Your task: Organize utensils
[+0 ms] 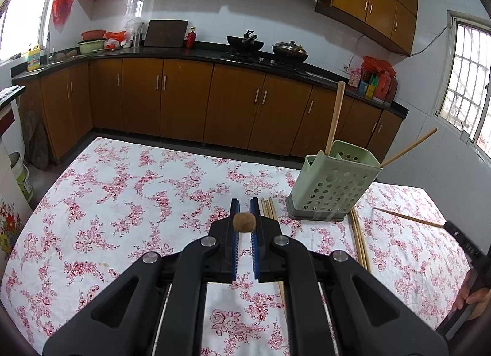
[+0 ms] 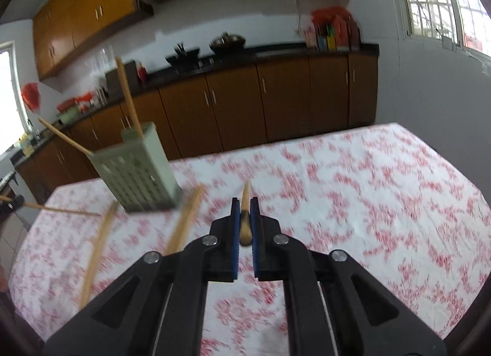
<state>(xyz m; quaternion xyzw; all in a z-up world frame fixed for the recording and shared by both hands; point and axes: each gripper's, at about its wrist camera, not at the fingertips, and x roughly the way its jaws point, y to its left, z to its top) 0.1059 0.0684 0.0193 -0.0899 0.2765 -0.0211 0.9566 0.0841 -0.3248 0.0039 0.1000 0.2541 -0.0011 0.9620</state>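
Note:
My left gripper [image 1: 244, 205] is shut on a wooden chopstick [image 1: 244, 222], of which only the round brown butt end shows. A pale green perforated utensil holder [image 1: 331, 184] stands to its right on the floral cloth, with one chopstick upright [image 1: 334, 116] and one leaning out [image 1: 408, 147]. In the blurred right wrist view my right gripper [image 2: 245, 205] is shut on another chopstick [image 2: 245, 224] above the table, right of the holder [image 2: 138, 172]. The left view shows that right gripper [image 1: 448, 226] at the edge with its stick [image 1: 408, 217].
Loose chopsticks lie on the cloth beside the holder [image 1: 268, 210] [image 1: 359, 239] [image 2: 184, 224] [image 2: 98, 248]. A person's hand [image 1: 472, 297] holds the right tool. Kitchen cabinets [image 1: 184, 104] and a dark counter run behind the table [image 1: 107, 202].

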